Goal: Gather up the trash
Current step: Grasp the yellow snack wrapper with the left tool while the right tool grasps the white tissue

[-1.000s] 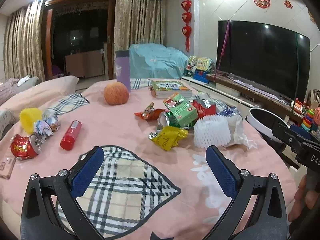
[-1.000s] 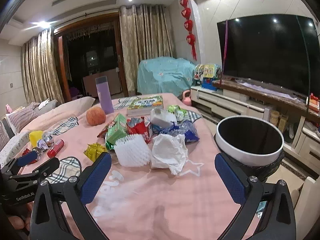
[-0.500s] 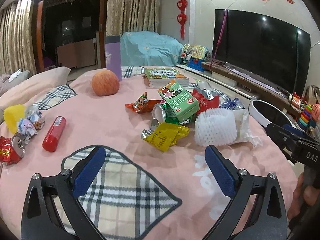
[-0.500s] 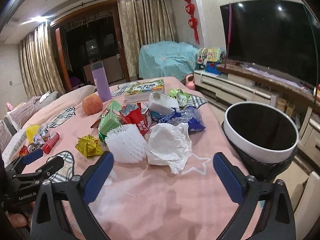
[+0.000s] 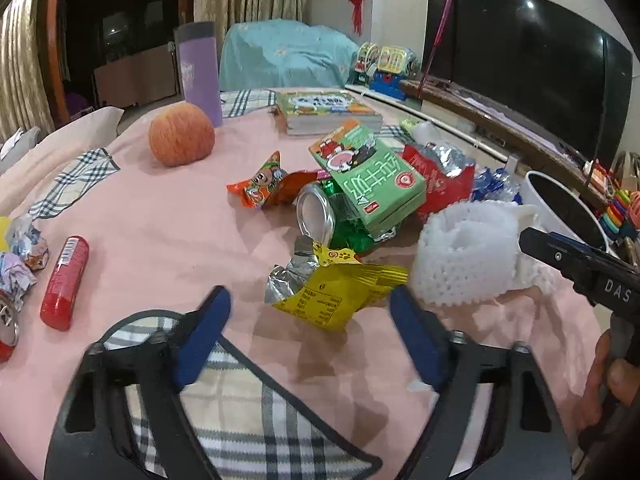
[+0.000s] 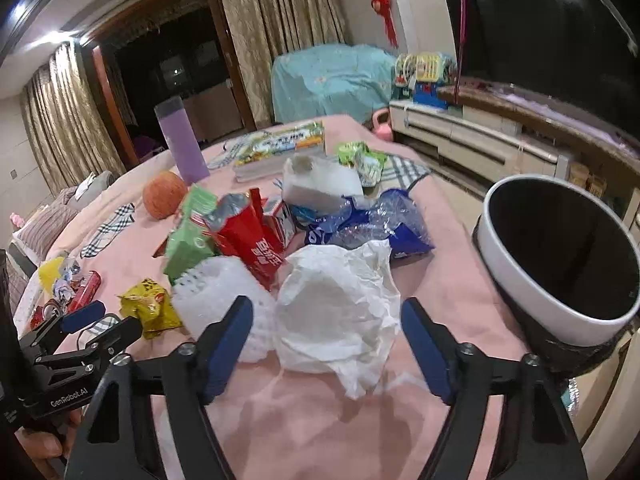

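I see both jaws closing, still spread: left gripper (image 5: 310, 316) has yellow wrapper (image 5: 336, 294) at 12 o'clock between its fingers, right gripper (image 6: 326, 326) has white tissue (image 6: 336, 316).

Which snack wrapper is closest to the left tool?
The crumpled yellow foil wrapper, lying just ahead of the left tool; the orange and red ones lie farther back.

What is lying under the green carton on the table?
The green carton leans on a crushed green can lying on its side, open end toward the camera. An orange snack wrapper reaches underneath. The carton covers the can's far end.
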Tool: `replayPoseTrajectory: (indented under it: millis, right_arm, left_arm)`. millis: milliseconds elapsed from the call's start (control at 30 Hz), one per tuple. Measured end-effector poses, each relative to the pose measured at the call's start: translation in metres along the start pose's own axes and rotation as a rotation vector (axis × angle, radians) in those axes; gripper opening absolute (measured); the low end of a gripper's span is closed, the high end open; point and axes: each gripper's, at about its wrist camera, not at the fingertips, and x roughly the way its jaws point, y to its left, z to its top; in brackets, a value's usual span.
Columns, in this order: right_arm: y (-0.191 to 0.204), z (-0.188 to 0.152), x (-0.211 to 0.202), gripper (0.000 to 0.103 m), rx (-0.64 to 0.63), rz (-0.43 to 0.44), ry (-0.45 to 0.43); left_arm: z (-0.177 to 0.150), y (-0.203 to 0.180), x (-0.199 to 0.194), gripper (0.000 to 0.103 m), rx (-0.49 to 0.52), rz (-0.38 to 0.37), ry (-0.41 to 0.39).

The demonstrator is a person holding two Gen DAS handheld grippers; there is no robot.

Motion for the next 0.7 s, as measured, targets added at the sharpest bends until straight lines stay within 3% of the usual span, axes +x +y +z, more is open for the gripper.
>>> replayPoseTrajectory:
  millis: [167, 233, 300, 433, 567, 700]
  right_arm:
    - [-0.011, -0.001, 0.014, 0.055, 0.045, 0.034, 0.043]
    - [-0.015, -0.002, 0.013, 0.050, 0.059, 0.053, 0.037]
    - [-0.016, -0.003, 0.011, 0.030, 0.058, 0.067, 0.034]
    - [-0.014, -0.003, 0.002, 0.016, 0.050, 0.070, 0.020]
    - [-0.018, -0.003, -0.006, 0.007, 0.059, 0.081, 0.005]
    - [-0.025, -0.003, -0.020, 0.005, 0.067, 0.086, -0.028]
  left_arm:
    - [0.000, 0.008, 0.015, 0.031, -0.043, -0.063, 0.058]
    - [0.001, 0.011, 0.018, 0.021, -0.063, -0.088, 0.067]
    - [0.002, 0.012, 0.018, 0.020, -0.072, -0.103, 0.070]
    - [0.001, 0.011, 0.011, 0.017, -0.069, -0.107, 0.039]
    - [0.000, 0.011, -0.004, 0.016, -0.071, -0.108, 0.005]
    - [0.003, 0.010, -0.027, 0.016, -0.072, -0.092, -0.050]
